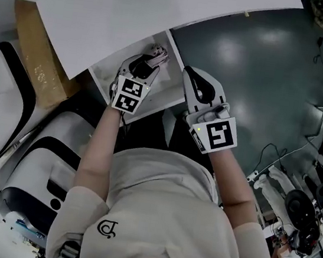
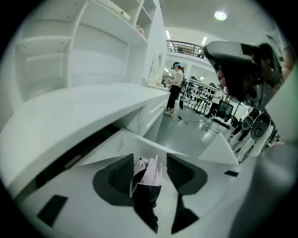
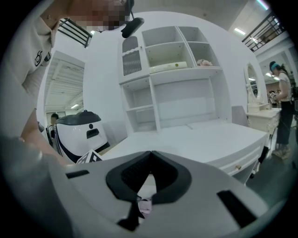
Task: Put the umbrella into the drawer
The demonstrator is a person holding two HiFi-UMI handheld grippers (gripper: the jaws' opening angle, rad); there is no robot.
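Note:
The folded umbrella, black with a pale pink end, lies inside the open white drawer under the desk top. My left gripper is around it. Its left pad is beside the fabric and a thin white gap shows at the right pad, so the jaws stand open. In the head view the umbrella's pink tip sticks out past the left gripper in the drawer. My right gripper hovers at the drawer's right edge. Its pads meet at the tips and hold nothing.
The white desk top overhangs the drawer and carries a shelf unit. A brown panel and white-and-black machines stand at the left. Dark floor lies to the right, with cables and equipment. A person stands far off.

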